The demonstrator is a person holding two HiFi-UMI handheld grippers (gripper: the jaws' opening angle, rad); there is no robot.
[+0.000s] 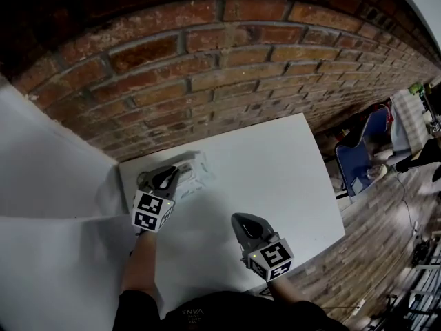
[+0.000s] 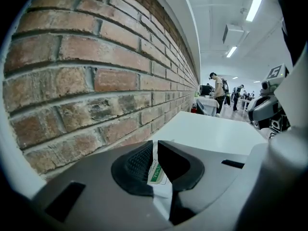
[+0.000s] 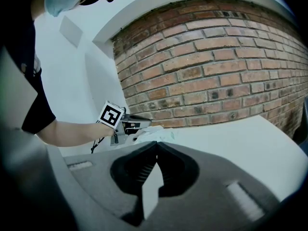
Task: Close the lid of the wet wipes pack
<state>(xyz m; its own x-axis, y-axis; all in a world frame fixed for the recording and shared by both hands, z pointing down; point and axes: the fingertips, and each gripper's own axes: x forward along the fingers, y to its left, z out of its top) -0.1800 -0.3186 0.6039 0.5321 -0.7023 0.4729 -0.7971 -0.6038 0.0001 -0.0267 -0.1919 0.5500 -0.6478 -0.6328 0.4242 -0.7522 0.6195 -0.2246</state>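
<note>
The white wet wipes pack (image 1: 194, 169) lies at the far left corner of the white table (image 1: 275, 178), close to the brick wall. My left gripper (image 1: 167, 176) is at the pack's left end, shut on a white and green edge of the pack (image 2: 157, 172) that shows between the jaws (image 2: 155, 146). Whether the lid is up or down cannot be made out. My right gripper (image 1: 248, 223) hovers over the table's near middle, shut with nothing in it (image 3: 156, 144). In the right gripper view the left gripper (image 3: 126, 124) and the pack (image 3: 156, 133) lie ahead.
The brick wall (image 1: 207, 67) runs along the table's far side. A white panel (image 1: 48, 171) stands to the left. A blue chair (image 1: 365, 147) and clutter are off the table's right edge. People (image 2: 219, 88) stand far off in the room.
</note>
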